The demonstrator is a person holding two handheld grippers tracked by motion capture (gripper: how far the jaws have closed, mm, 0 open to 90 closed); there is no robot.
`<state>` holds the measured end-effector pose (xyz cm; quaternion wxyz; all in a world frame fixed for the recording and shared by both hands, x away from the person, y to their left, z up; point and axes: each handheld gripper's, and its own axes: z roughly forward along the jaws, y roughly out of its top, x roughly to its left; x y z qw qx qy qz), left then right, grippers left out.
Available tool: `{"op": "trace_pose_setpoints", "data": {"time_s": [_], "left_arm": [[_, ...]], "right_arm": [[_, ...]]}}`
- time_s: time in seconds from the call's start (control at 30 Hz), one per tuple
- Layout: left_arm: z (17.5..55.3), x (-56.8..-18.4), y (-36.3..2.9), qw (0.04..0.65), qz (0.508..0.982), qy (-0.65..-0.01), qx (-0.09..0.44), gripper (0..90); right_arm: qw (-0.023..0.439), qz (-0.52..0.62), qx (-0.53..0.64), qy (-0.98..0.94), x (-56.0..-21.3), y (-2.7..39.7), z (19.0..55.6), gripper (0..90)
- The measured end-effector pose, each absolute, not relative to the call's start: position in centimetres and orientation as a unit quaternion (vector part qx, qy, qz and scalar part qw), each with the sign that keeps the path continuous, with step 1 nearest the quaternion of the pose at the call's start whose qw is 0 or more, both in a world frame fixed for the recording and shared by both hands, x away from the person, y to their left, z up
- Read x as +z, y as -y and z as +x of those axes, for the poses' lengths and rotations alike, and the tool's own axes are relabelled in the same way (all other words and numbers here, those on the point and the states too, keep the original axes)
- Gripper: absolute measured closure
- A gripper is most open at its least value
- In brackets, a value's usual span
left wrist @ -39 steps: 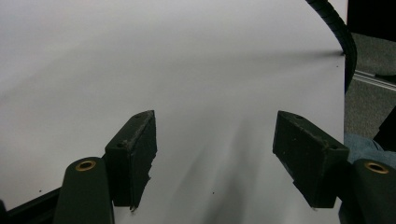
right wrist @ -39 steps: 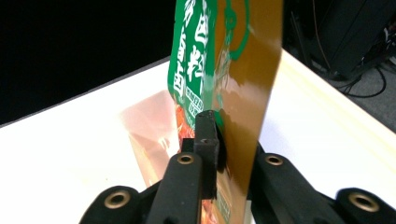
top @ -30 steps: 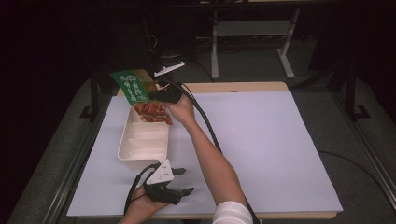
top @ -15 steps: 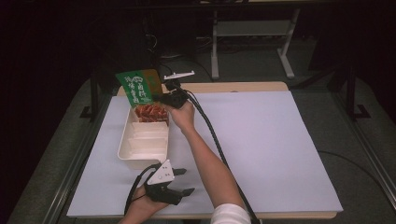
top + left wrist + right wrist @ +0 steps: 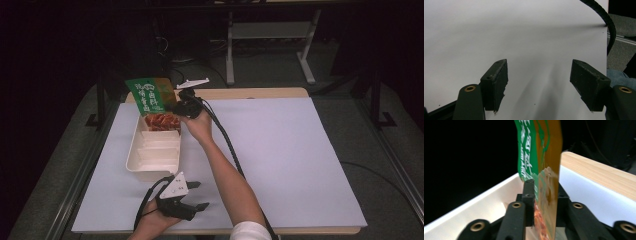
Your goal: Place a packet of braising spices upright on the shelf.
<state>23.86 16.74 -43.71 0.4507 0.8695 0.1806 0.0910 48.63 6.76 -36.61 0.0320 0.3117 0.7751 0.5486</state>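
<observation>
The right hand-held gripper [image 5: 176, 101] reached far forward, arm stretched, pinching a green snack bag [image 5: 150, 95] above the white tray [image 5: 150, 161]. The left hand-held gripper [image 5: 198, 195] rested wide open on the near tabletop [image 5: 300, 150].

Right half of the table [image 5: 300, 150] is wide open, tons of room. Left edge is blocked by the white tray [image 5: 150, 160], snack bag [image 5: 150, 95] upright over its far end.

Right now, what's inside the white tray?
The white tray holds reddish-orange food in its far compartment; the nearer compartments look empty. The green packet hides the far edge.
</observation>
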Motion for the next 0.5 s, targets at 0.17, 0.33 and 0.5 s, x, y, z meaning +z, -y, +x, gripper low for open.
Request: {"op": "trace_pose_setpoints", "data": {"time_s": [0.17, 0.33, 0.5], "left_arm": [[23.9, -43.8, -16.7, 0.451, 0.869, -0.181, 0.090, 29.8], [23.8, -43.8, -16.6, 0.448, 0.871, -0.179, 0.091, 29.7], [23.7, -43.9, -16.4, 0.447, 0.872, -0.177, 0.092, 29.6]], "right_arm": [[0.019, 0.307, 0.546, -0.779, -35.9, -5.9, 48.4, 66.9], [0.027, 0.298, 0.533, -0.791, -35.3, -5.3, 47.8, 61.6], [0.032, 0.296, 0.532, -0.792, -34.7, -4.0, 47.3, 58.8]]}}
